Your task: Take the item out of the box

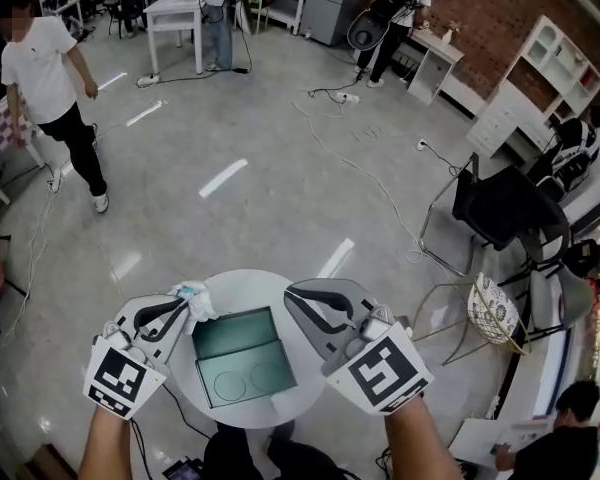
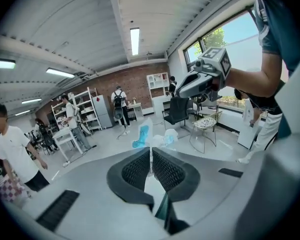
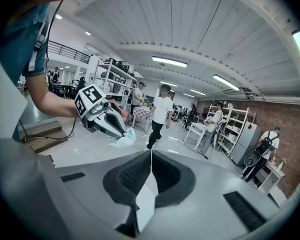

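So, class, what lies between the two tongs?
In the head view, the open green box on the round table lies between them.

There were two tongs: one left tongs (image 1: 180,308) and one right tongs (image 1: 292,290). There was one round bench (image 1: 250,286), and on it one open box (image 1: 235,333). There was one crumpled white and blue item (image 1: 197,301). At the right stood two chairs: one black chair (image 1: 500,208) and one wire chair (image 1: 492,310). At least five other persons were counted: one white-shirted person (image 1: 45,78) far left, two far, two at the right.
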`<state>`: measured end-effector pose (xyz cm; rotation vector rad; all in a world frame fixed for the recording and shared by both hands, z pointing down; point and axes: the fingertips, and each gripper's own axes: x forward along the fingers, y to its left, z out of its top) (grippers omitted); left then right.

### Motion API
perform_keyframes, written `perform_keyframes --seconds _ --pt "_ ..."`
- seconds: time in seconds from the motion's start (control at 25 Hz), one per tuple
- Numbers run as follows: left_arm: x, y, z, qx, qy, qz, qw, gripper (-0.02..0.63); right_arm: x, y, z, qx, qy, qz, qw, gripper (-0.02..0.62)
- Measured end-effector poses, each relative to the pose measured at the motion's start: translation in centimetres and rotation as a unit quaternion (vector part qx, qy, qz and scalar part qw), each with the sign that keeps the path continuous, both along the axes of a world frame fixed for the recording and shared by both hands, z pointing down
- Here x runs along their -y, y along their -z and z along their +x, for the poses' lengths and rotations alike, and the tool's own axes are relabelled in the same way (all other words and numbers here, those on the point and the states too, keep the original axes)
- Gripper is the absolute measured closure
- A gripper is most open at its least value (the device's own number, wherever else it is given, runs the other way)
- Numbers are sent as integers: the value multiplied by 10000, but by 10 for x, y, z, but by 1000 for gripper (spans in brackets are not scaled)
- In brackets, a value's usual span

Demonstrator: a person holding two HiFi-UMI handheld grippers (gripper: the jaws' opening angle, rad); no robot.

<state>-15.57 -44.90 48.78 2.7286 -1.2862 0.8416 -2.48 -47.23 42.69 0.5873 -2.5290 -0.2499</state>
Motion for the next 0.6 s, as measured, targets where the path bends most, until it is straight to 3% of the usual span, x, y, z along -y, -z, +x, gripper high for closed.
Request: perform_keyframes --seconds 0.32,0.6 --pt "-31 111 -4 -151 122 745 9970 575 -33 71 -14 277 299 231 9989 557" --pt "-72 174 1 -138 254 1239 9919 575 -66 121 -7 371 453 525 9969 558"
